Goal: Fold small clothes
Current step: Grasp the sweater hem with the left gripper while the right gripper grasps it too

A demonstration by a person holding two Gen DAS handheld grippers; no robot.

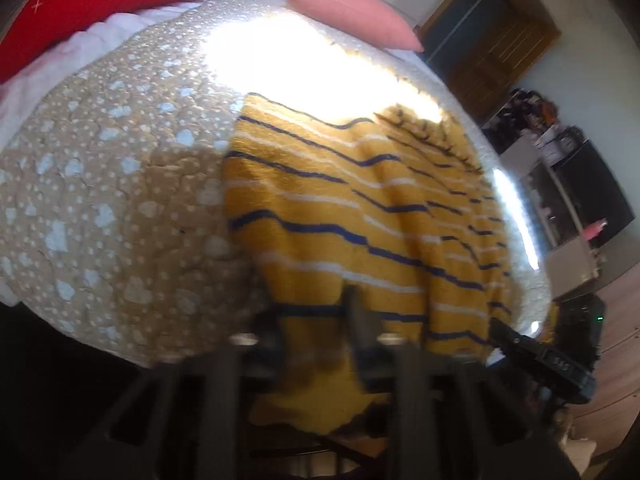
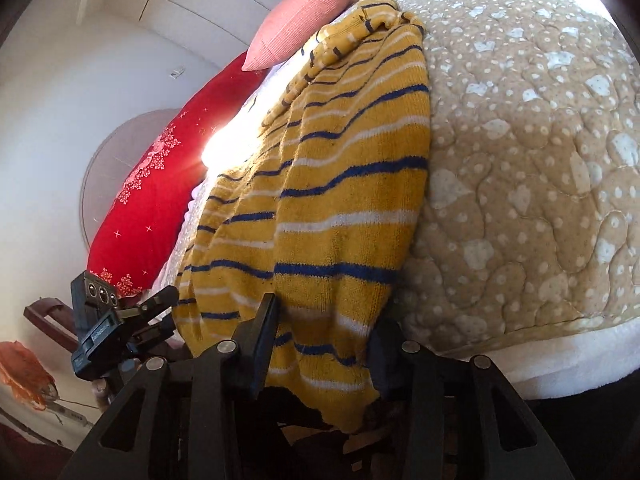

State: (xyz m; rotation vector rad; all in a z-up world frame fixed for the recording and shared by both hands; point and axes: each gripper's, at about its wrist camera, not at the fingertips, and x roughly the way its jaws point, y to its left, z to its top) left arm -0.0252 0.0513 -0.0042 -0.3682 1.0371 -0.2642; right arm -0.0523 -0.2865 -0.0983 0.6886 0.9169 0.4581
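Two grippers meet the near hem of the yellow striped sweater (image 2: pixel 320 208), which lies along the bed's near edge and runs up toward the pillows. Left gripper (image 1: pixel 316 320) is pinched fully shut on the hem; right gripper (image 2: pixel 320 328) has its fingers narrowed around the opposite hem corner, fabric between them, though whether the pads press is unclear. Risk: if the right side has not bitten, lifting would raise one corner only and skew the fold. The hem overhanging the quilt (image 2: pixel 520 160) could slide floorward. Farther off, the bunched collar near the pink cushion (image 2: pixel 300 20) may drag unevenly; the red pillow (image 2: pixel 152 200) lies beyond.
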